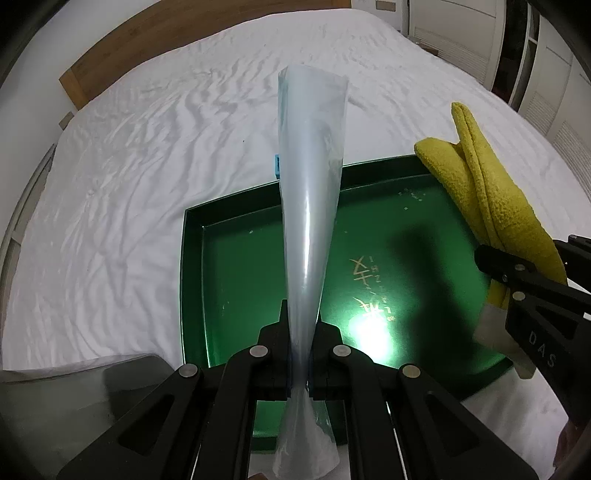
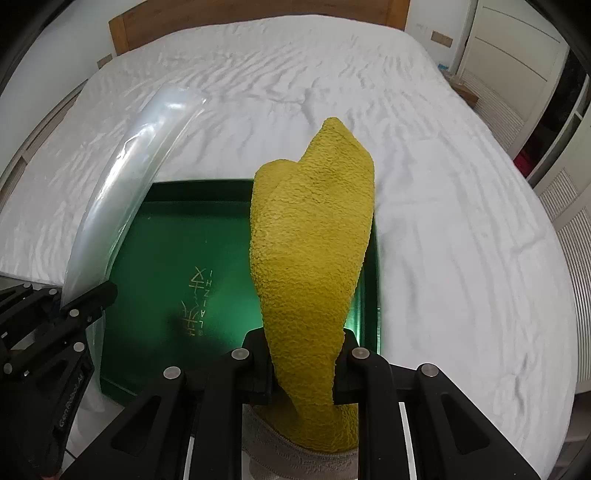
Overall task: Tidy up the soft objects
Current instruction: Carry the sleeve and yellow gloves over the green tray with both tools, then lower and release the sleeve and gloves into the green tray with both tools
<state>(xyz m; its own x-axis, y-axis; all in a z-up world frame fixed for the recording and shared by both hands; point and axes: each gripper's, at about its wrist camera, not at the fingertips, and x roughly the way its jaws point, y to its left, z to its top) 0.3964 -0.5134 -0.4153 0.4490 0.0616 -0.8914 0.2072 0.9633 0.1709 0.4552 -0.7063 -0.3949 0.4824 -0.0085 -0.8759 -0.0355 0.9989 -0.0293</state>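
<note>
My left gripper (image 1: 300,354) is shut on a clear plastic zip bag (image 1: 310,206), which stands up between the fingers above the green tray (image 1: 192,288). The bag carries a small blue slider on its left edge. My right gripper (image 2: 303,365) is shut on a fuzzy yellow sock (image 2: 314,236) with a grey cuff, held upright over the tray's right side (image 2: 373,295). In the left wrist view the sock (image 1: 491,192) and the right gripper (image 1: 495,269) show at the right. In the right wrist view the bag (image 2: 122,177) and the left gripper (image 2: 79,314) show at the left.
The shallow green tray lies on a white rumpled bedsheet (image 1: 129,184) near the bed's near edge. A wooden headboard (image 2: 258,11) runs along the far side. White wardrobe doors (image 1: 554,92) stand to the right of the bed.
</note>
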